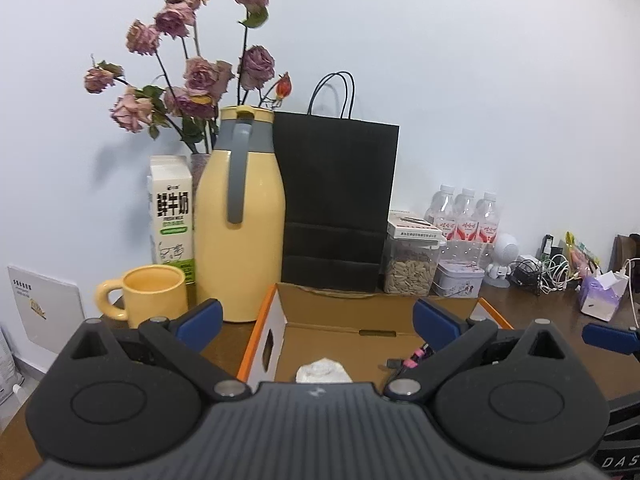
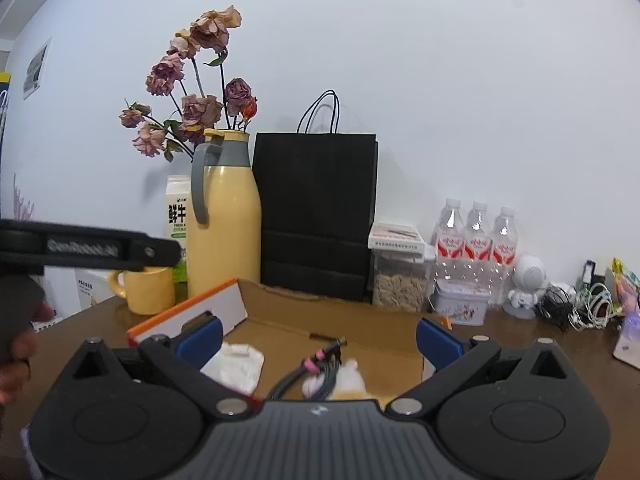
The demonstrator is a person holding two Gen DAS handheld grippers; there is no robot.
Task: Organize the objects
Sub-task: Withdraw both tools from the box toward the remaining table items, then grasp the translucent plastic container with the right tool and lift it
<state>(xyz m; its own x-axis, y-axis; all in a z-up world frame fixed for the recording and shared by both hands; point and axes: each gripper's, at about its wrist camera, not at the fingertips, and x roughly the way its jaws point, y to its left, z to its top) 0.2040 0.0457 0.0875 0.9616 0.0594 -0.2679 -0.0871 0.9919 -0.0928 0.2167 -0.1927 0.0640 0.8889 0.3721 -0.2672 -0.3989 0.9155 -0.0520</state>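
- An open cardboard box [image 2: 320, 320] with orange-edged flaps sits on a brown wooden tabletop [image 1: 540, 320]; everything below is placed relative to this box.
- The left tool [image 1: 318, 320] hovers over the box's near-left side, its blue-padded fingers spread wide with nothing between them.
- The right tool [image 2: 318, 336] hovers over the box's near-right side, also spread wide and empty.
- Inside the box lie three things: a folded white cloth or tissue packet [image 2: 234, 366] toward the left wall, a bundled cable [image 2: 308, 368] tied with pink bands near the middle, and a small white and orange soft object [image 2: 348, 380], too blurred to name, just right of the cable.
- The cable's long axis runs from the near edge of the box toward its far wall, tilting slightly right.
- The cable lies almost straight ahead of the right tool and just below it, so the right hand appears nearer; from the left tool it sits off to the right.
- Behind the box stand a yellow thermos jug [image 1: 240, 220] and a black paper bag [image 1: 336, 200]; a yellow mug [image 1: 154, 292] is behind its left corner.
- Which item is to be handled next cannot be told.
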